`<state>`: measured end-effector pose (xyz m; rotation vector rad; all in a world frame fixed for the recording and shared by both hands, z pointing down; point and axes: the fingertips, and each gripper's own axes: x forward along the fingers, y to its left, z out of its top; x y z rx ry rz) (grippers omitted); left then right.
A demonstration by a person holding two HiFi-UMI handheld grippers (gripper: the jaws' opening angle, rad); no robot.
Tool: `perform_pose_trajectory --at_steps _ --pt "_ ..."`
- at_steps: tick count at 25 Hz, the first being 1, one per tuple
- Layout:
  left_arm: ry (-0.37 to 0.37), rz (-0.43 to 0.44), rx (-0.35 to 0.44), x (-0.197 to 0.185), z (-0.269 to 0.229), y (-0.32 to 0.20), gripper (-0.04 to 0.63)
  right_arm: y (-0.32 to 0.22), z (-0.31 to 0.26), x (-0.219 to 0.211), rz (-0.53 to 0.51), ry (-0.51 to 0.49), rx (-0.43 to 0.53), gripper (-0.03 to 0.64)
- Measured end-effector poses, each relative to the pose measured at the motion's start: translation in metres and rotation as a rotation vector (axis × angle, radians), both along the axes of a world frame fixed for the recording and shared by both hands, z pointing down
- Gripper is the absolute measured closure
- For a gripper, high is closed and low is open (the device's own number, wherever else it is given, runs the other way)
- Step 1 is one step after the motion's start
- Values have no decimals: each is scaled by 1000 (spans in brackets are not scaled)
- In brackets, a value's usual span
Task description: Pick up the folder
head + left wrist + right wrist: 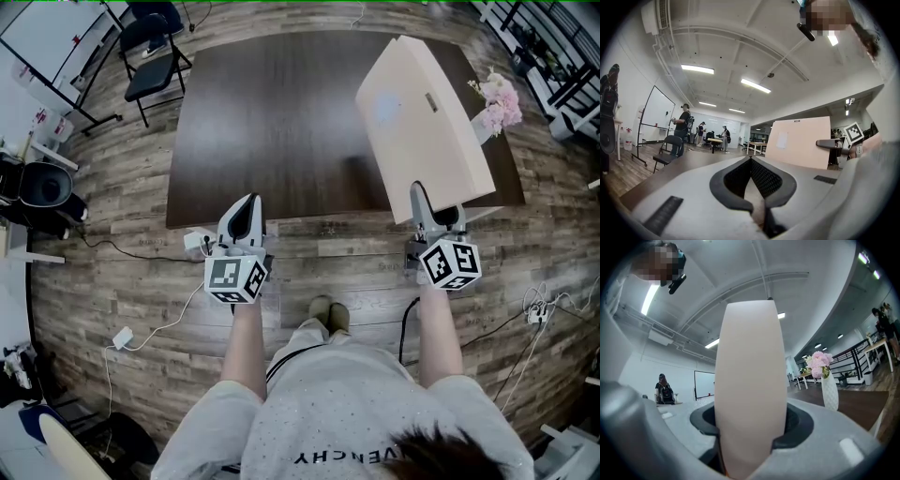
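The folder (422, 122) is a thick beige box-type file, held up on edge above the right side of the dark table (272, 122). My right gripper (436, 211) is shut on its near bottom edge. Its spine (750, 380) fills the middle of the right gripper view, clamped between the dark pads (794, 425). In the left gripper view the folder (799, 143) stands at the right with the right gripper's jaw beside it. My left gripper (246, 211) hovers at the table's near edge, holding nothing, its jaw tips (750, 159) together.
A white vase of pink flowers (497, 108) stands at the table's right edge, close behind the folder. A black chair (150, 66) sits off the far left corner. Cables and a power adapter (141, 328) lie on the wooden floor. People (684, 122) stand far off.
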<state>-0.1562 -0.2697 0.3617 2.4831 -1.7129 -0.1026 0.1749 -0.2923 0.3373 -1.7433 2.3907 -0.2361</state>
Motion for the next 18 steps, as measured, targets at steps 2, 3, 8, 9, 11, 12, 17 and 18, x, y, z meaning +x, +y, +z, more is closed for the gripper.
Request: perform_pose_trajectory --at_steps 2,3,8,9,11,12,17,18 --pt "-2 -4 5 -1 -4 2 597 2 -3 1 3 9 2 350" --pt "-3 -5 8 -1 -6 3 597 4 -5 2 6 14 4 350" --pt "-5 -11 21 -4 -14 9 597 11 -13 3 16 23 24 350" --pt "-5 -12 23 -5 -15 10 597 12 -15 2 18 24 27 350" --pt "-4 -14 27 -5 -18 11 597 12 -18 3 21 25 34 350" --pt "-4 -15 30 -5 -19 11 597 13 -20 4 23 25 37 350" --pt "-4 -20 38 -3 -27 18 597 20 -29 9 27 30 54 350" --pt "-2 -23 38 -4 -28 20 597 22 -30 9 29 31 57 350"
